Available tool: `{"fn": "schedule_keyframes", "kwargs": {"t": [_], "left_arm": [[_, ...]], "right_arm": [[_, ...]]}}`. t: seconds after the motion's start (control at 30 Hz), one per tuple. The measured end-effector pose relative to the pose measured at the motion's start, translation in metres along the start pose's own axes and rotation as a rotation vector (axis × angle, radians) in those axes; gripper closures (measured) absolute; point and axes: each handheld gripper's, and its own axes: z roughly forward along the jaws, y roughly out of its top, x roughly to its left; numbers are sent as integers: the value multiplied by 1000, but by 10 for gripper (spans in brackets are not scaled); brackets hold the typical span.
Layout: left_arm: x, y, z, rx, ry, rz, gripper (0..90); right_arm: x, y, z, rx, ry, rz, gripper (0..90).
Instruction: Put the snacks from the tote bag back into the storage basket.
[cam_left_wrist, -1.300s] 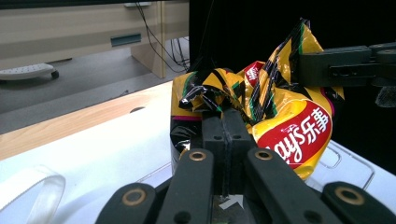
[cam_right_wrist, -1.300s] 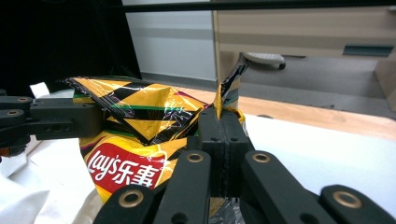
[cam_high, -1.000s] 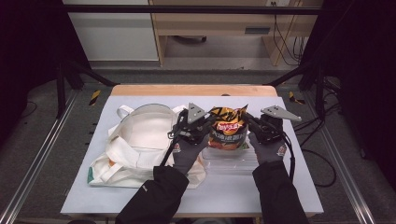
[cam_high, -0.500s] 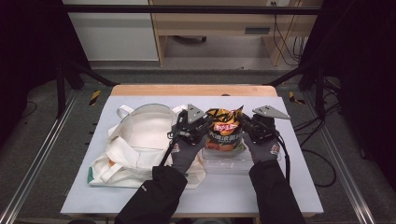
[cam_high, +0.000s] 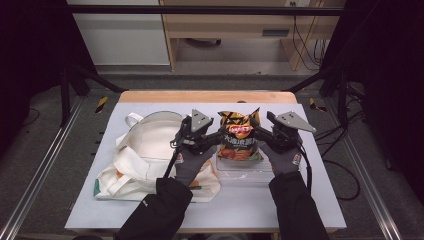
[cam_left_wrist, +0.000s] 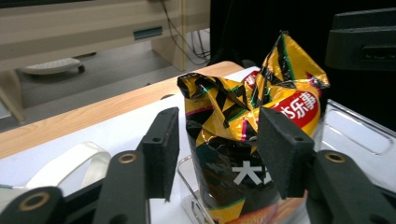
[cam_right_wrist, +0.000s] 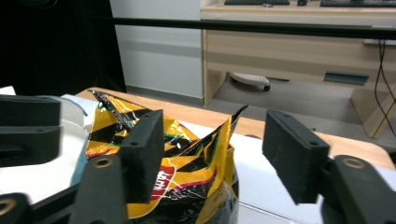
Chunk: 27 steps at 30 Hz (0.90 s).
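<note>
A yellow and black chip bag (cam_high: 239, 142) stands upright in a clear plastic tray (cam_high: 245, 174) near the table's middle. My left gripper (cam_high: 218, 136) is at the bag's left top corner and my right gripper (cam_high: 256, 131) at its right top corner. Both sets of jaws have just been opening. In the left gripper view the crumpled bag top (cam_left_wrist: 233, 107) sits between the spread pads of the left gripper (cam_left_wrist: 217, 135), untouched. In the right gripper view the bag (cam_right_wrist: 187, 163) rises between the wide jaws of the right gripper (cam_right_wrist: 212, 144), the pads off it.
A white cloth tote bag (cam_high: 145, 150) lies open to the left of the tray, under my left forearm. The white table top (cam_high: 310, 200) has free room at the right and front. A wooden strip (cam_high: 205, 96) runs along the far edge.
Both grippers' jaws have spread apart and let go of the bag's top corners. The bag stays upright in the tray. The hands have barely shifted.
</note>
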Motion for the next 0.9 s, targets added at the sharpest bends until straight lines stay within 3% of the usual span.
{"fn": "schedule_keyframes", "kwargs": {"t": [0.2,0.33,0.5,0.57,0.73,0.9], "left_arm": [[16,-6,-21,3,-21,35,410],[33,-15,-38,11,-23,33,381],[54,-29,-57,20,-9,15,360],[61,-33,-64,25,-9,7,353],[80,-50,-81,45,30,9,342],[91,-60,-93,57,50,12,336]], "right_arm": [[-4,3,-11,-2,-1,-9,291],[-7,3,-20,6,8,-25,262],[-8,1,-30,10,20,-32,240],[-7,-3,-32,26,27,-55,235],[-11,-10,-38,34,33,-53,228],[-12,-15,-44,38,32,-64,212]]}}
